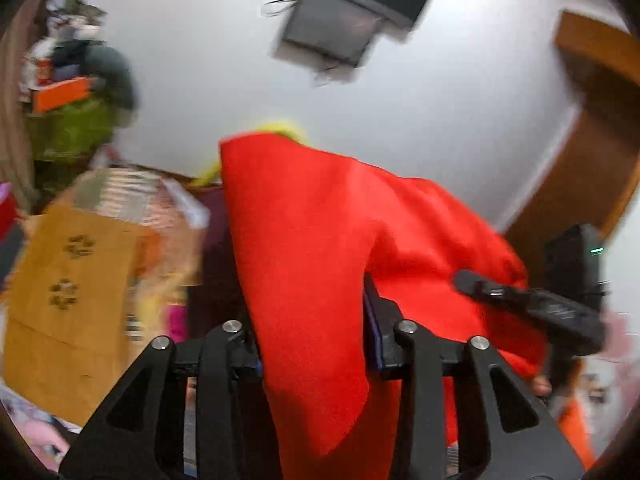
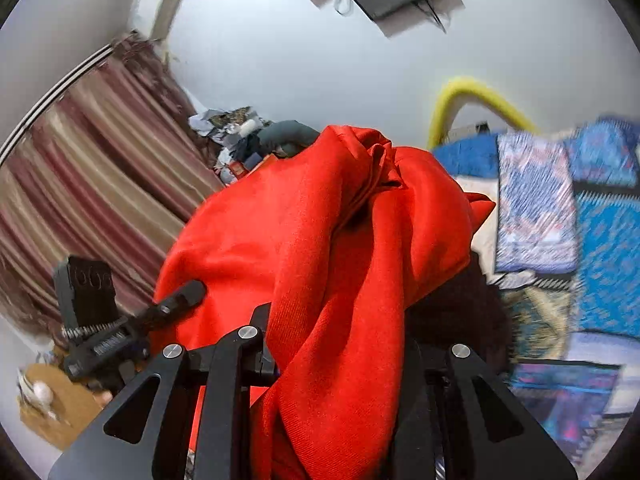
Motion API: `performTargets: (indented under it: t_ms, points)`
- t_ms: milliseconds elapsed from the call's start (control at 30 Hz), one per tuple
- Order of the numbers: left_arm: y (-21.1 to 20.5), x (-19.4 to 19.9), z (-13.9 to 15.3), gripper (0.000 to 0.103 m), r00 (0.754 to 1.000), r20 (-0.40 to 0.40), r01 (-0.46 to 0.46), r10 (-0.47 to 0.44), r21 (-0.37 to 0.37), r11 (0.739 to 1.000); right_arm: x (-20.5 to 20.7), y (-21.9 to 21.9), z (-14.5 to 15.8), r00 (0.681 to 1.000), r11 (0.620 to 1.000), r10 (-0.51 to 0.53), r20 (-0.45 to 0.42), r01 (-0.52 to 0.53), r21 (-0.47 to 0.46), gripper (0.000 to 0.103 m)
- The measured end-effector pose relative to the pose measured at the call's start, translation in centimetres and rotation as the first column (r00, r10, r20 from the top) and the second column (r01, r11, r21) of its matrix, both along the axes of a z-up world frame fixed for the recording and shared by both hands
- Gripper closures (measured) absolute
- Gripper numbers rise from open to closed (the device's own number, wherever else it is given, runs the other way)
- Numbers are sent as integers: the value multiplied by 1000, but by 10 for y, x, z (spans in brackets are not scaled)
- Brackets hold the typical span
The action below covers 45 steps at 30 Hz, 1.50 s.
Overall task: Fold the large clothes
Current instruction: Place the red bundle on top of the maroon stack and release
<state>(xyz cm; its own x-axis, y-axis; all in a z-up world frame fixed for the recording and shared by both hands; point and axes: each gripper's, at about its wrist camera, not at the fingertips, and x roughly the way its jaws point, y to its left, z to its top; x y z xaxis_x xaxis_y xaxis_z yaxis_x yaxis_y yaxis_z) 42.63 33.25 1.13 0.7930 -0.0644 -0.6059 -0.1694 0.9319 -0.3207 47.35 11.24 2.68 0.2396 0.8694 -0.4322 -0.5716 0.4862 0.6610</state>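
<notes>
Across both wrist views, the red cloth [image 1: 320, 248] is the biggest thing I see; it's lifted off any surface, hanging in front of the white wall [image 1: 208, 92] and draping down between both sets of jaws. In the right wrist view the red cloth [image 2: 320, 248] bunches into thick folds and a twisted knot near its top, then falls over the right gripper [image 2: 340, 360]; fabric hides the fingertips, so I can't tell how its jaws stand, only that cloth runs through the gap. Left gripper [image 1: 312, 344]: its jaws look spread, one blue-padded finger [image 1: 374, 332] showing on the right side, cloth hanging between, and whether it really pinches I cannot tell. Background, blurred: striped maroon curtain [image 2: 92, 184] on the left of the right view, blue patterned bedding [image 2: 560, 208] on the right, a dark wall-mounted unit [image 1: 344, 12] high on the wall, a brown door [image 1: 592, 132] at the right edge of the left view, a tan printed cloth [image 1: 76, 292] low left there, a clutter pile [image 1: 76, 80] of clothes and boxes up left. Smaller: a yellow hose [image 2: 472, 100] arching behind the cloth. Each view catches the other gripper beside the cloth, right gripper [image 1: 540, 304] in the left view and left gripper [image 2: 120, 320] in the right view.
</notes>
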Motion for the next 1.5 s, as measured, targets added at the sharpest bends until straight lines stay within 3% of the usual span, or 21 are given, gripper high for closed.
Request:
performTargets:
  t_ms: [67,100,167,200,233,300,367,433,567,733,833,1033,1200,1333,1400,1500]
  points:
    - [9,16,-40,56,994,-94,-48,53,52,998,13,22,-36,998,999,-15,-62,12,-46,82]
    - [15,24,-63,47,989,-134,-60,69,72,996,18,33,-56,996,995,-24,-83,16,-102,81]
    - [22,25,-82,38,989,-121,-78,87,76,994,23,44,-87,995,984,-43,-94,26,-178,76]
    - [25,23,-85,30,989,-112,-86,93,60,994,24,43,-95,995,984,-42,-91,26,-175,74]
    - [30,21,-86,29,990,-104,-91,93,26,996,24,39,-99,995,985,-47,-83,32,-170,69]
    - [39,13,-84,29,993,-92,-83,80,-37,996,17,31,-95,998,983,-49,-41,41,-181,64]
    - [38,4,-80,29,993,-81,-85,82,-36,996,8,30,-82,997,968,-70,34,76,-238,59]
    - [31,-8,-76,29,993,-80,-85,87,23,996,-7,25,-68,991,940,-61,120,98,-325,53]
    - [7,-37,-69,28,994,-88,-61,71,115,991,-28,15,-62,977,889,-58,205,144,-435,45]
    - [-12,-67,-72,27,991,-122,-37,60,185,982,-37,-5,-73,965,846,-27,259,160,-508,44]
    - [-23,-86,-67,27,988,-133,-50,80,217,975,-42,-15,-68,958,840,-19,285,170,-515,44]
    - [-51,-129,-28,27,993,-57,-85,104,263,961,-77,-41,-27,937,880,-39,347,197,-432,44]
    - [-93,-183,30,27,992,109,-99,70,289,952,-124,-73,28,901,937,-84,426,217,-273,44]
    - [-131,-229,71,27,965,261,-129,39,335,933,-170,-102,66,853,967,-136,504,225,-120,44]
    - [-152,-258,88,27,940,341,-147,21,347,926,-193,-114,79,829,972,-158,537,225,-61,44]
    - [-176,-289,100,27,910,415,-176,12,358,917,-233,-133,95,780,975,-190,596,223,20,44]
